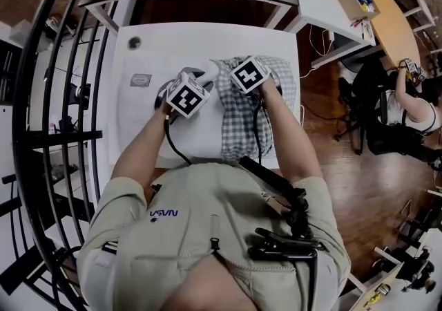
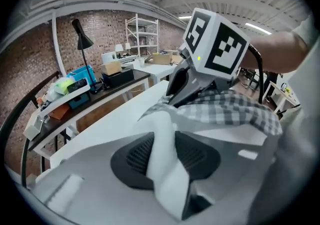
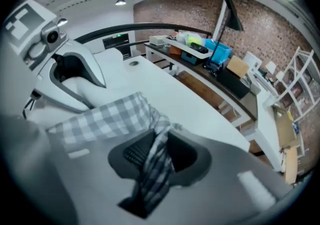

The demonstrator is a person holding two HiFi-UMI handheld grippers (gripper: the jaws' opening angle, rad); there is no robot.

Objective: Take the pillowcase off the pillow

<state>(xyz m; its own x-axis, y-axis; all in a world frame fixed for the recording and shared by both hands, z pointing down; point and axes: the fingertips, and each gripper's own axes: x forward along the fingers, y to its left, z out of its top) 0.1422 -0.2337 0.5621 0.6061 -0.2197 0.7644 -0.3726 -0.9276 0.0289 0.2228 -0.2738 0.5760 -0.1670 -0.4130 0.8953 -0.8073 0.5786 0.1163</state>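
I stand at the near edge of a white table [image 1: 159,40], a claw in each hand, both tipped steeply down onto the bedding in front of me. My left claw [image 2: 165,161] is pinched on a fold of plain white cloth, which is the pillow [image 2: 161,134] itself; the fold runs up between the two dark ribbed pads and both press on it. My right claw [image 3: 152,169] is clamped on a twisted bunch of the grey-and-white checked pillowcase [image 3: 107,114], which stands up between its pads in the same way.

From my head camera the pillowcase [image 1: 242,112] lies rumpled on the right half of the table, under and around my right claw, with its near end reaching almost to the table edge at my body. The white pillow shows at its left side, where my left claw sits just beside the right one. A small square card [image 1: 141,80] lies on the table left of my left claw, apart from the bedding.
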